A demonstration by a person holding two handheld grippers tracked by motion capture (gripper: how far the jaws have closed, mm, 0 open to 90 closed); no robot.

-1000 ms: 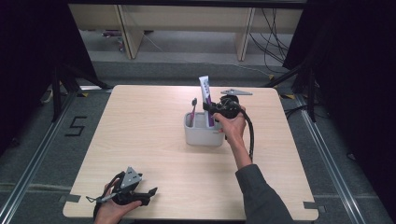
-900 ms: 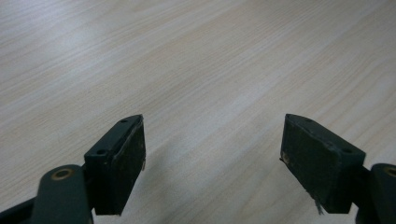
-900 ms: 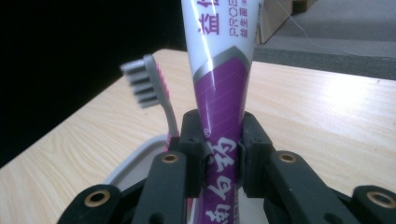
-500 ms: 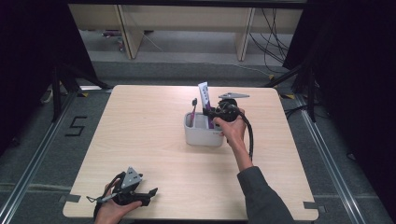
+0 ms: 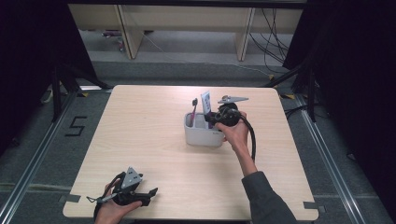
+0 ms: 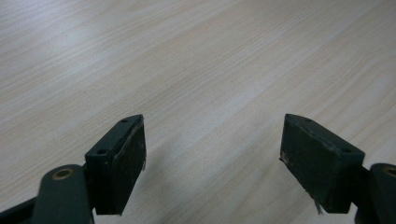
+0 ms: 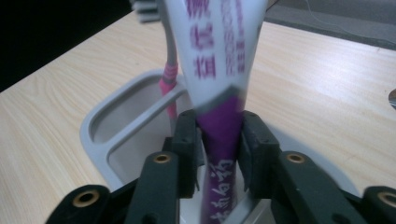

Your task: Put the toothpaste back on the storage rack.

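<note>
A white and purple toothpaste tube (image 7: 219, 70) stands upright in my right gripper (image 7: 218, 135), whose jaws are shut on its purple lower part. The tube (image 5: 206, 102) is held over the right compartment of a grey two-compartment holder (image 5: 198, 136) in the middle of the table. A pink toothbrush (image 5: 193, 111) stands in the left compartment, also seen as a pink toothbrush (image 7: 169, 86) behind the tube. My right gripper (image 5: 218, 116) is at the holder's right rim. My left gripper (image 5: 152, 192) rests near the table's front left edge, and in its own view it (image 6: 212, 149) stands open over bare wood.
The light wooden table (image 5: 149, 135) has wide free room to the left and in front of the holder. Shelving and cables lie on the floor beyond the far edge. A black cable (image 5: 252, 140) trails from the right gripper along the forearm.
My right gripper has carried the toothpaste tube slightly down and toward me at the holder. The left gripper has stayed put.
</note>
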